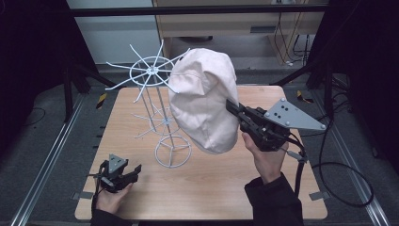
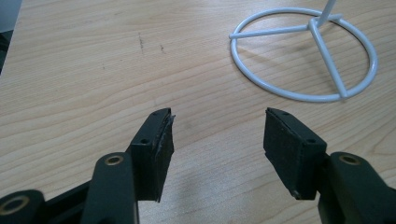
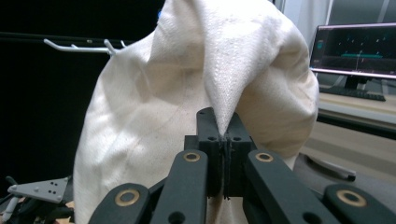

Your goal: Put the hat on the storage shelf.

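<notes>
High view: hat [image 1: 203, 99] clamped in right gripper [image 1: 234, 109] jaws, held against rack [image 1: 157, 89], not yet hung. Left gripper [image 1: 134, 172] jaws released, parked on counter [image 1: 211, 188].

The white wire rack [image 1: 162, 113] stands on the left half of the worktop [image 1: 211, 188], its top spokes fanning wide and its ring base [image 2: 303, 56] flat on the wood. The hanging hat [image 1: 204, 99] blocks the middle, pressed against the spokes on its left side. The near strip of worktop is bare, as is the wood between the left gripper [image 1: 117, 175] and the ring base. The right gripper [image 1: 234, 109] closes off the hat's right side.
</notes>
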`<state>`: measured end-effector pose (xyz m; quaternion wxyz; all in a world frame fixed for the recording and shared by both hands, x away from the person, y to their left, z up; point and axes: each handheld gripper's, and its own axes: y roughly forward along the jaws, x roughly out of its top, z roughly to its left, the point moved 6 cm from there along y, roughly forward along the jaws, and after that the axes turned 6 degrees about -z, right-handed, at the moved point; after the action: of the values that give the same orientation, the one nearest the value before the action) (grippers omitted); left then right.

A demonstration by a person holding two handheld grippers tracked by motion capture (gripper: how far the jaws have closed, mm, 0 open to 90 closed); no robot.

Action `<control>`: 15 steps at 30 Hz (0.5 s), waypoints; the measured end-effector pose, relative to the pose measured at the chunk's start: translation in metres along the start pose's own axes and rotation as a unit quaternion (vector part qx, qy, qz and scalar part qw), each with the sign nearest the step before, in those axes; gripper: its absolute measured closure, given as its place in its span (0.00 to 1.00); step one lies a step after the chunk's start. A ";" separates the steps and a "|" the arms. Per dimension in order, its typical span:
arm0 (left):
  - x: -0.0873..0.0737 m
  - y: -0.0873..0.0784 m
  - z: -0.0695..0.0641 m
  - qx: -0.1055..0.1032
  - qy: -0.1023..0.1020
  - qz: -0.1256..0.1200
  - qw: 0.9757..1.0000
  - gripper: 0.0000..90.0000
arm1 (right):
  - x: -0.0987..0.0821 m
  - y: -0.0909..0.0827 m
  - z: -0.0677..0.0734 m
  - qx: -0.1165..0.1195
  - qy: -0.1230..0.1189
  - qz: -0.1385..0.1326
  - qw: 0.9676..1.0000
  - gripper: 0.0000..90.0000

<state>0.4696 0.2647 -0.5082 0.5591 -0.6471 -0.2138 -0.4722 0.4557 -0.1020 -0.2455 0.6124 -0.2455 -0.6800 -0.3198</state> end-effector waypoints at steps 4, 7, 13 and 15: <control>0.000 0.000 0.000 0.000 0.001 0.001 1.000 0.47 | -0.008 0.001 -0.001 0.004 0.007 0.009 1.000 0.98; 0.000 0.000 0.000 0.000 0.001 0.001 1.000 0.48 | -0.013 0.002 0.000 0.006 0.009 0.016 1.000 0.98; 0.000 0.000 0.000 0.000 0.001 0.001 1.000 0.48 | -0.021 0.003 0.000 0.010 0.010 0.028 1.000 0.98; 0.000 0.000 0.000 0.000 0.001 0.001 1.000 0.48 | -0.025 0.004 -0.001 0.010 0.013 0.033 0.999 0.98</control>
<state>0.4696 0.2643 -0.5083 0.5598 -0.6466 -0.2124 -0.4726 0.4626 -0.0985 -0.2695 0.6335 -0.2575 -0.6671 -0.2954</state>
